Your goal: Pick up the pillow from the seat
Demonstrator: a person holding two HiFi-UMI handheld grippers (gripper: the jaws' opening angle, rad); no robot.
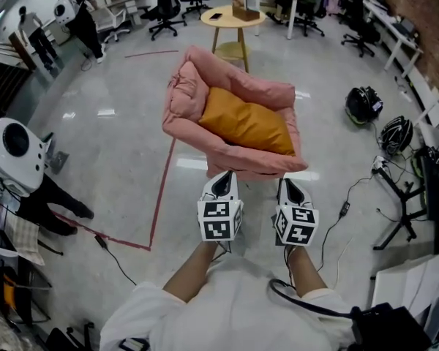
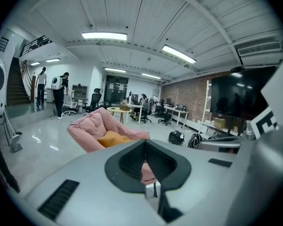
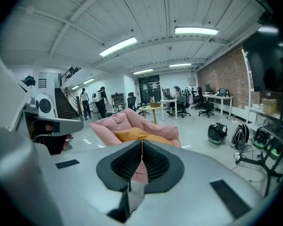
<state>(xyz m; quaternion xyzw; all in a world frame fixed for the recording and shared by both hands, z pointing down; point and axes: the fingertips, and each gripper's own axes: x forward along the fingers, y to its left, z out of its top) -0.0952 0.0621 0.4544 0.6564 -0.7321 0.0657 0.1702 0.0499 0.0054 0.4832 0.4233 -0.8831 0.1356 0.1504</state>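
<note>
Lying plump and orange, the pillow (image 1: 246,125) fills the pink seat (image 1: 186,97).

Round table (image 1: 230,20) far back; red floor tape (image 1: 163,192).

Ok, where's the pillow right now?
Head view, centre: the orange pillow lies in the pink seat, just beyond the left gripper and right gripper.
</note>
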